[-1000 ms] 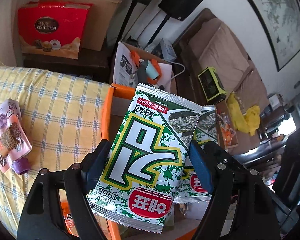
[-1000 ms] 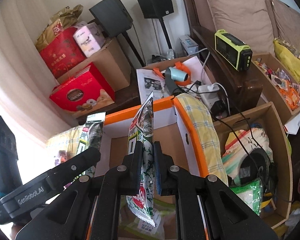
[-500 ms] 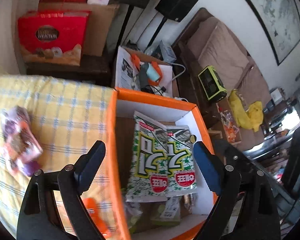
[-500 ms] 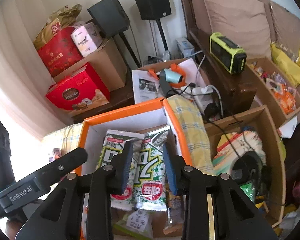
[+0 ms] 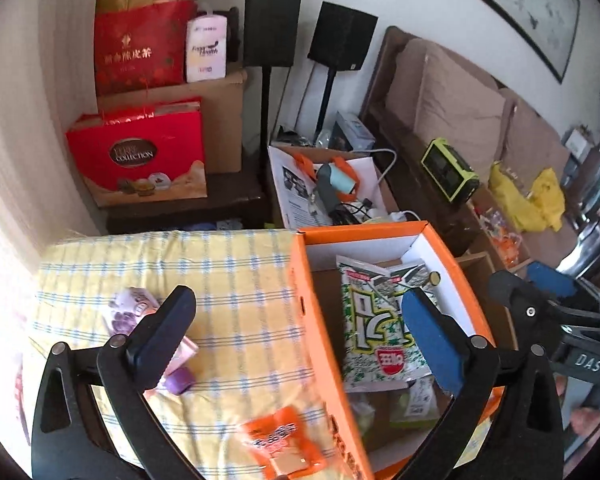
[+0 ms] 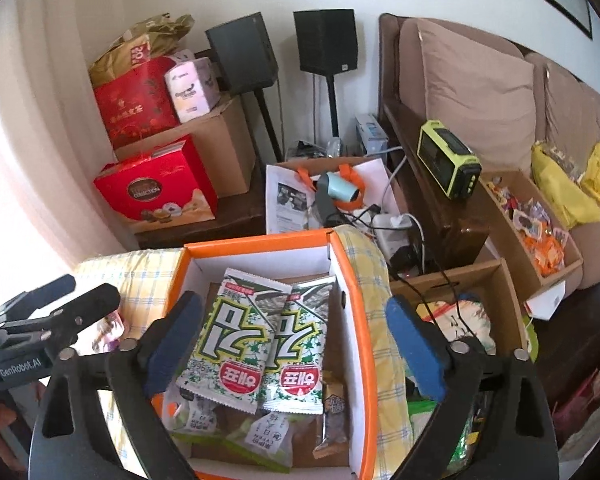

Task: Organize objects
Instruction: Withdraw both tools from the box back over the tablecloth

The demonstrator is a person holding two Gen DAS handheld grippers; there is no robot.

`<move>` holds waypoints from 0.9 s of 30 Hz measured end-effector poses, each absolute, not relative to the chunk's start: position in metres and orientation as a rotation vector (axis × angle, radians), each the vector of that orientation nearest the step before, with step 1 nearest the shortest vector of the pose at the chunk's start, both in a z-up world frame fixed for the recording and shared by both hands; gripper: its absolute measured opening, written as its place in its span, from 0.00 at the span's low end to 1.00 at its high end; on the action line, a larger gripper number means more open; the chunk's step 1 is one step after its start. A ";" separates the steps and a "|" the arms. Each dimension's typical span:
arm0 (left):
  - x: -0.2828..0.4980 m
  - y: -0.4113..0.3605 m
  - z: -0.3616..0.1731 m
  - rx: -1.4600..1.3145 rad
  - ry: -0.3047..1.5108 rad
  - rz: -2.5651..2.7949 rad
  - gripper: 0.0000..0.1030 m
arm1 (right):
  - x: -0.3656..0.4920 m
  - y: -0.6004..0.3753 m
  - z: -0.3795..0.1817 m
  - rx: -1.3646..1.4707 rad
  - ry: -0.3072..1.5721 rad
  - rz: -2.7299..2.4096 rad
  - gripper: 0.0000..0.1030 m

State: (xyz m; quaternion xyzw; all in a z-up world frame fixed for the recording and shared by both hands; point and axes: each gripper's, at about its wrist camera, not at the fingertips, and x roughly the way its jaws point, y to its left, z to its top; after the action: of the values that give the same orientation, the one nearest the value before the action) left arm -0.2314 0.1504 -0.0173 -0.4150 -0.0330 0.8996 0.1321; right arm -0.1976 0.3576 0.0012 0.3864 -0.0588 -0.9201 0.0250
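Two green-and-white seaweed packets [image 6: 256, 340] lie side by side inside the orange box [image 6: 256, 240], on top of other snack packs; they also show in the left wrist view [image 5: 376, 324]. My right gripper [image 6: 294, 344] is open and empty above the box. My left gripper [image 5: 300, 336] is open and empty, straddling the box's left wall [image 5: 320, 336]. A purple drink pouch [image 5: 140, 312] and an orange snack packet [image 5: 284, 440] lie on the yellow checked cloth [image 5: 236, 280] left of the box.
Red gift boxes [image 5: 140, 152] and cardboard boxes stand behind the table. A white bag [image 5: 328, 184] with a hair dryer, black speakers [image 5: 272, 28], a sofa [image 6: 480, 80] and open cartons of snacks [image 6: 532, 224] lie to the right.
Both grippers opened and let go of their seaweed packets, which now lie in the orange box. Both grippers pulled back; the left one swung left over the cloth.
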 end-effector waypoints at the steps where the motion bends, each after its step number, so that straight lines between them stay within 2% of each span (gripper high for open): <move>1: -0.231 0.149 -0.016 -1.206 -0.099 2.609 1.00 | -0.197 0.356 0.002 1.193 -0.177 -2.843 0.99; 27: -0.190 0.069 -0.014 -1.232 -0.095 2.667 1.00 | -0.167 0.286 0.013 1.167 -0.109 -2.775 1.00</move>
State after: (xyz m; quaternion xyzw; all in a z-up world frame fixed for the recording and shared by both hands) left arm -0.1898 0.0691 -0.0140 -0.4169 -0.0322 0.9028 0.1010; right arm -0.1668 0.2858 0.0127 0.3865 -0.0360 -0.9193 0.0646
